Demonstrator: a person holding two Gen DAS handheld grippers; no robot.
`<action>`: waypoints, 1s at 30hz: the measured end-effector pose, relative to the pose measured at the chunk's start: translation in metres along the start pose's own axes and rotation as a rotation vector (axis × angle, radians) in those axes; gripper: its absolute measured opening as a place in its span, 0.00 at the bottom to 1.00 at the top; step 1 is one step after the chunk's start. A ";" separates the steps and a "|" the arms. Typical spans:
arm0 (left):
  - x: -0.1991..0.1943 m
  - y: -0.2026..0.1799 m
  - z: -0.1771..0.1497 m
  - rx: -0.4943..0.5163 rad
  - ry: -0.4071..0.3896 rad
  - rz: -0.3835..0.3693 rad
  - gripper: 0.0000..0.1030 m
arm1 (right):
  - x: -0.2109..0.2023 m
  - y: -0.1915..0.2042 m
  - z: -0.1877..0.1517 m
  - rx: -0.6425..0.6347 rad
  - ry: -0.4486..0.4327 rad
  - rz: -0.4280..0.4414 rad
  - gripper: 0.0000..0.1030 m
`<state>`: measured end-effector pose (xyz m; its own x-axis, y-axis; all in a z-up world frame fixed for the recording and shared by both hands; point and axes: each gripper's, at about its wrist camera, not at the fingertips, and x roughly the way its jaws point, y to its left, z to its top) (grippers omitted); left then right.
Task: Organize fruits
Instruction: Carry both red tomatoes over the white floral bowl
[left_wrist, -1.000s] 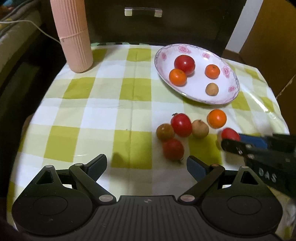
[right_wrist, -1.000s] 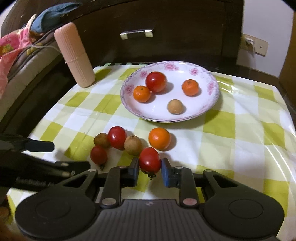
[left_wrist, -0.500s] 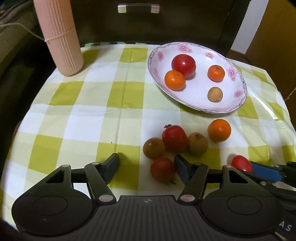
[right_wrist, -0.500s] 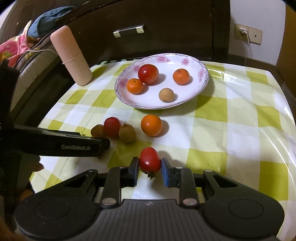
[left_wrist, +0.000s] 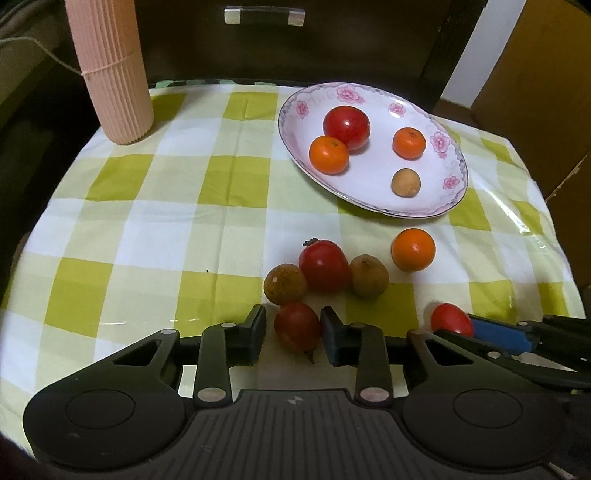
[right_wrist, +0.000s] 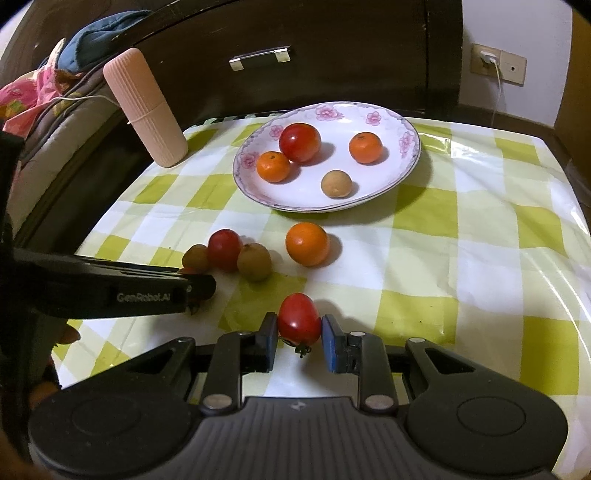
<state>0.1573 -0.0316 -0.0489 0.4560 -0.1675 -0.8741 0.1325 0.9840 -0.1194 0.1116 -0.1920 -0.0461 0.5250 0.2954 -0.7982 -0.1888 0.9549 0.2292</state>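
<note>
1. Fruits lie in two groups on the bench (left_wrist: 155, 206), which is covered by a yellow-green checked cloth: some in the floral plate (left_wrist: 452, 173) at the far side, others loose on the cloth nearer the cameras.
2. In the plate: a large tomato (left_wrist: 346, 122) touching a small orange (left_wrist: 328, 154), a second orange (left_wrist: 409, 143) apart from them, and a brown longan (left_wrist: 405, 182).
3. Loose on the cloth: a red tomato (left_wrist: 324, 266) flanked by two brown longans, one on its left (left_wrist: 284, 284) and one on its right (left_wrist: 368, 277), both touching it; a lone orange (left_wrist: 413, 249) near the plate's front rim.
4. Left claw (left_wrist: 293, 334): jaws closing, narrow, with a dark red tomato (left_wrist: 297, 325) between the pads. Small gaps show on both sides of this fruit, so no firm contact yet. It sits on the cloth just in front of the longan-tomato cluster.
5. Right claw (right_wrist: 300, 338): clamped on a bright red tomato (right_wrist: 299, 319), both blue pads pressing its sides, stem pointing down. In the left wrist view this fruit shows at the lower right.
6. Pink ribbed cylinder (left_wrist: 110, 70) stands upright at the far left corner of the bench, well apart from the fruit.
7. Dark drawer front with a metal handle (left_wrist: 264, 15) behind the bench.
</note>
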 end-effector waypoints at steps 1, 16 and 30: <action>-0.001 0.001 0.000 -0.004 0.000 -0.003 0.39 | 0.000 0.000 0.000 0.002 0.001 0.000 0.24; 0.002 -0.006 -0.004 0.027 0.003 0.002 0.46 | 0.008 -0.003 -0.002 0.019 0.027 -0.002 0.25; -0.013 -0.001 -0.019 0.120 -0.037 0.024 0.61 | 0.009 0.004 -0.002 -0.026 0.015 -0.018 0.25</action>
<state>0.1340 -0.0294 -0.0464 0.4925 -0.1480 -0.8577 0.2242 0.9738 -0.0393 0.1137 -0.1860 -0.0539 0.5160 0.2772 -0.8105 -0.2013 0.9589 0.1998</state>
